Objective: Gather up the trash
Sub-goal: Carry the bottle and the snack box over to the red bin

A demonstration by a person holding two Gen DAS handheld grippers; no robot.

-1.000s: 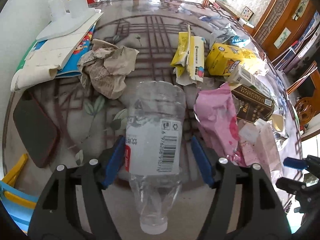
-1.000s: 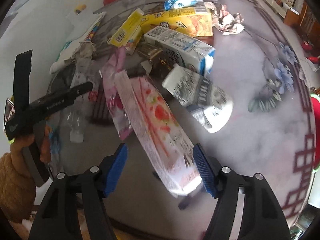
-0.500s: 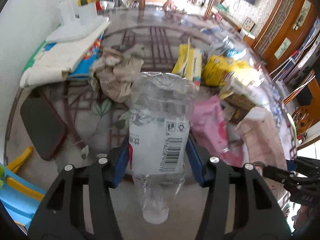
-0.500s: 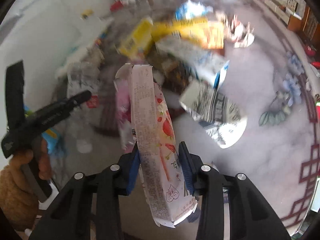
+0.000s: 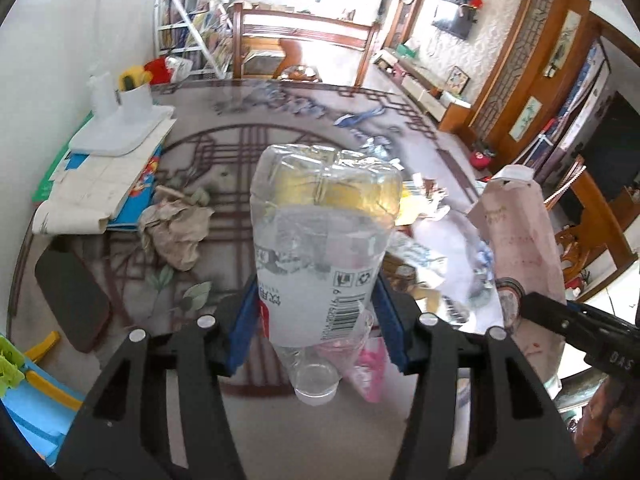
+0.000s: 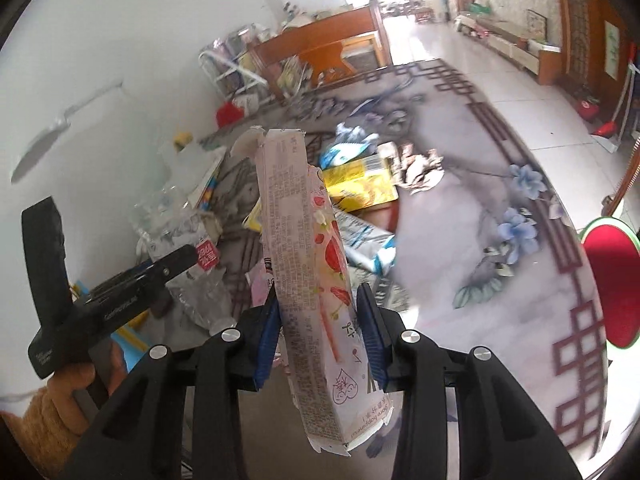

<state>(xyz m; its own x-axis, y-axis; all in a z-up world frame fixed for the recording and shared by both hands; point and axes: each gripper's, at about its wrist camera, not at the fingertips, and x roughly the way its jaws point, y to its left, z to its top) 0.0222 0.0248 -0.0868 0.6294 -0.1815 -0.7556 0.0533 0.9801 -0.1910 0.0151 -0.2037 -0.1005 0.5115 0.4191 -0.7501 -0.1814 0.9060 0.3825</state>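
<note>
Above the table (image 5: 224, 120), each hand-held gripper, open before, now clamps lifted trash: left (image 5: 316, 328) bottle (image 5: 320, 240), right (image 6: 320, 332) carton (image 6: 308, 264).

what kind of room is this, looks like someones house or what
Most likely a home's living or dining room: a glass-topped table strewn with packaging, a wooden chair behind it, a wall-mounted television over a low cabinet, and carved wooden screens.

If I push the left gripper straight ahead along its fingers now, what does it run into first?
Probably the table top past the held plastic bottle, near the yellow carton seen through its base. The left gripper points down at the clutter; depth is hard to judge, and the crumpled paper sits left of that line.
</note>
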